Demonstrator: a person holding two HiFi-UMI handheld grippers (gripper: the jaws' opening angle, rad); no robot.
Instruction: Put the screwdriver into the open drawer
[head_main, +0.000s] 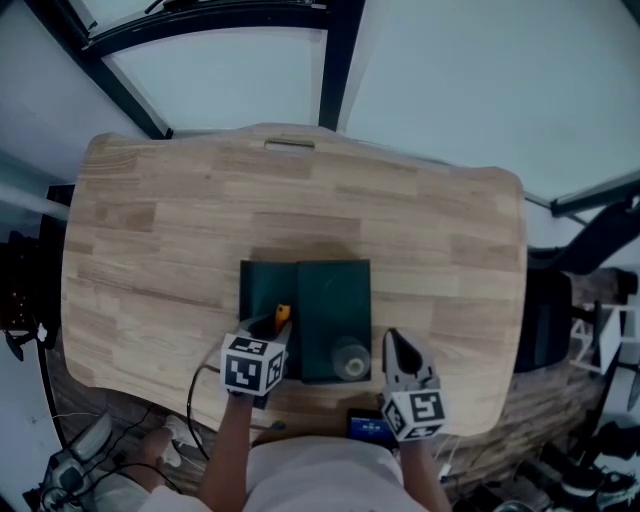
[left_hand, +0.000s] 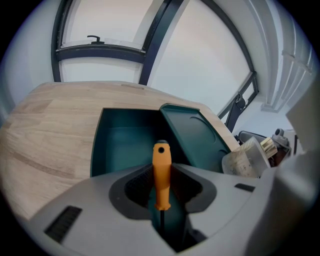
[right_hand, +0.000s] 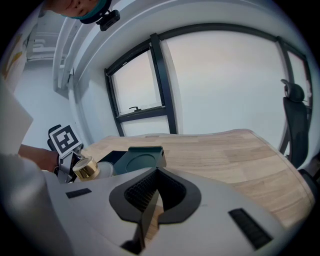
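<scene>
The left hand-held gripper (left_hand: 161, 192) has its grey jaws closed on the smooth orange plastic handle of a slim, dark-shafted screwdriver (left_hand: 161, 172). The handle points forward, and its rounded end has a small hole through it. The tool hangs over the open dark teal drawer (left_hand: 125, 142), a plain rectangular tray with matte walls. The drawer is pulled out to the left of a dark teal box (head_main: 335, 300), which has a shallow round recess moulded into its top. A clear jar with a gold lid (right_hand: 86, 169) stands on the near end of that box. The right hand-held gripper (right_hand: 150, 205) has its ribbed jaws together with nothing between them, and it is just right of the box, over the near edge.

The surface (head_main: 450, 240) is pale wood in glued strips, with rounded corners. The box sits at the middle of its near edge. Broad wood lies between the box and the far, left and right edges.

The room has pale walls, a black-framed window (right_hand: 142, 95) beyond the far edge and a black chair (right_hand: 296, 122) off the right edge.
</scene>
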